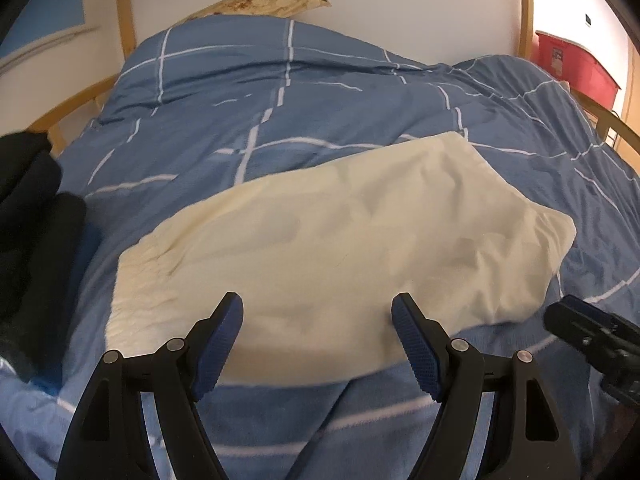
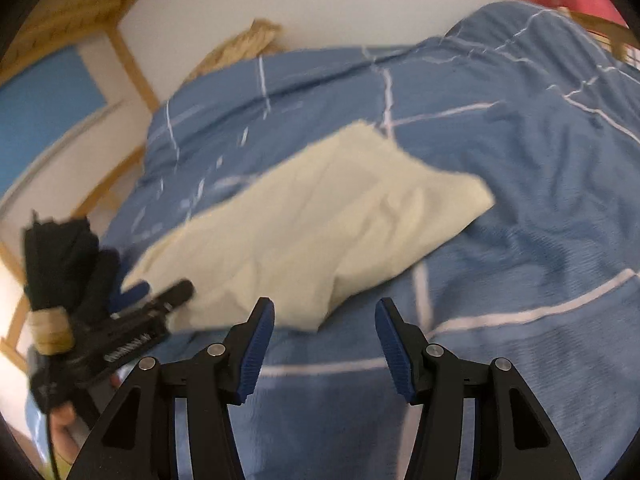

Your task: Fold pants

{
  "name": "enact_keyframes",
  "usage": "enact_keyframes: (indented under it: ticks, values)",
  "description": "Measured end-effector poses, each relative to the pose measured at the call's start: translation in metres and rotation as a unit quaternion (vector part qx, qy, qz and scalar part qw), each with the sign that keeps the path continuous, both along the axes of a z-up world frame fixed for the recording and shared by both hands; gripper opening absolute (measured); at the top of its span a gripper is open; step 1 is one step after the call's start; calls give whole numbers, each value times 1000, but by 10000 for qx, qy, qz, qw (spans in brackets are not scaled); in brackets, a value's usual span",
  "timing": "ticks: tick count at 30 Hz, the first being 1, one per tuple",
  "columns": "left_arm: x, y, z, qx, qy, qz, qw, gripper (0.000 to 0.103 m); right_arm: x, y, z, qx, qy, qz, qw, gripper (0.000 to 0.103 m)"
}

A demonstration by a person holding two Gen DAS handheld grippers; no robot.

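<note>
**Cream pants folded on the blue bed**

We see a blue checked duvet [image 1: 320, 92] over a wood-framed bed, white wall behind. The cream pants [image 1: 328, 240] lie folded across it. Left gripper [image 1: 318, 344] and right gripper [image 2: 326, 348] hover spread, empty (the right view is blurred). A dark bundle [image 1: 28, 208] is cut off at the left.

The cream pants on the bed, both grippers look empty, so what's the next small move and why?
Probably lower the left hand-held gripper onto the near edge of the cream pants and close on it. Its jaws stand open with nothing between them, right over that edge. The pants lie flat on the blue duvet, seemingly already folded once, and the right hand-held gripper is open over bare duvet.
</note>
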State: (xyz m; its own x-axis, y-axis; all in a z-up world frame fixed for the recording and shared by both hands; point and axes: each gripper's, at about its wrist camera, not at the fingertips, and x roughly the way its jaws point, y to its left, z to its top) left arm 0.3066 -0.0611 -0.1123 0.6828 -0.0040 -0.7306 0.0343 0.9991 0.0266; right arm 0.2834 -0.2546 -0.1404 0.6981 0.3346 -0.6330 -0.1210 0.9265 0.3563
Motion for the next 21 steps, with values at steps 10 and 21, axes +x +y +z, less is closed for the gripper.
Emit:
enact_keyframes:
  ticks: [10, 21]
  values:
    - [-3, 13, -9, 233, 101, 227, 9994, 77, 22, 23, -22, -104, 377, 634, 9972, 50]
    - [30, 20, -26, 377, 162, 485, 9980, 77, 44, 33, 5, -389, -89, 1043, 9937, 50]
